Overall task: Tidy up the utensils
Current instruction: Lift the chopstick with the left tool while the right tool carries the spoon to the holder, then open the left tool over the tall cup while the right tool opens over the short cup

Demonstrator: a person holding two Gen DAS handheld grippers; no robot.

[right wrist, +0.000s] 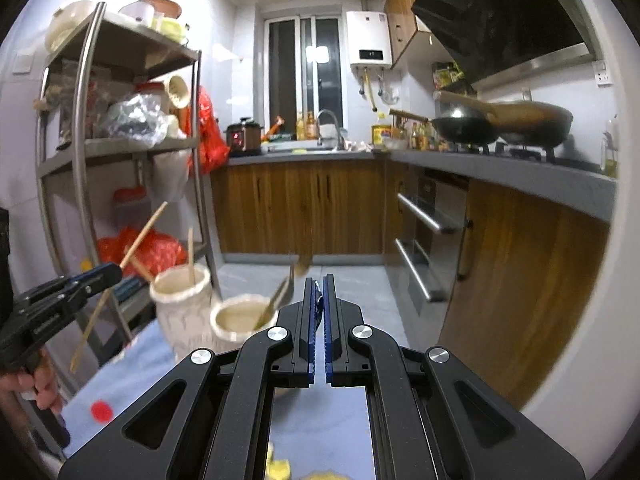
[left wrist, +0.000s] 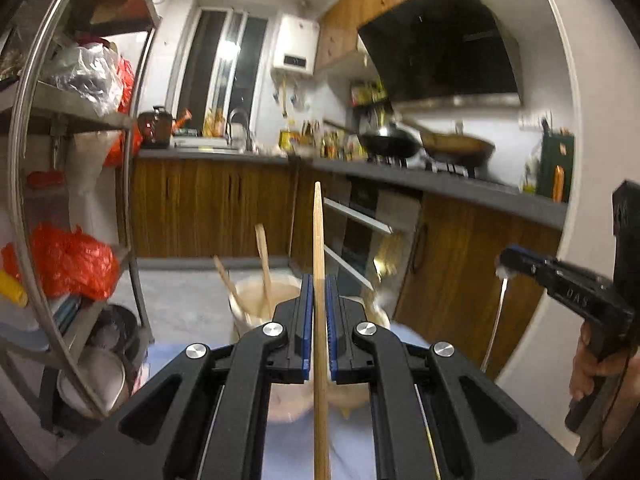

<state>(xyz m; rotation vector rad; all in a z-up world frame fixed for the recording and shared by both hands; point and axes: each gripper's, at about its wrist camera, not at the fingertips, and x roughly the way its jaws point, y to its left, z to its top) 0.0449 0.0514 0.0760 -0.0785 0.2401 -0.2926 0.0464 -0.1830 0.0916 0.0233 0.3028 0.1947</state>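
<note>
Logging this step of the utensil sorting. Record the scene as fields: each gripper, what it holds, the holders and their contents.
left gripper: jaws shut on long wooden chopstick
right gripper: jaws shut on thin silver metal utensil, its head hidden at the jaws
tall cream ceramic holder: two wooden chopsticks standing inside
short cream ceramic holder: one metal utensil leaning inside, blurred
surface: light blue cloth under both holders
</note>
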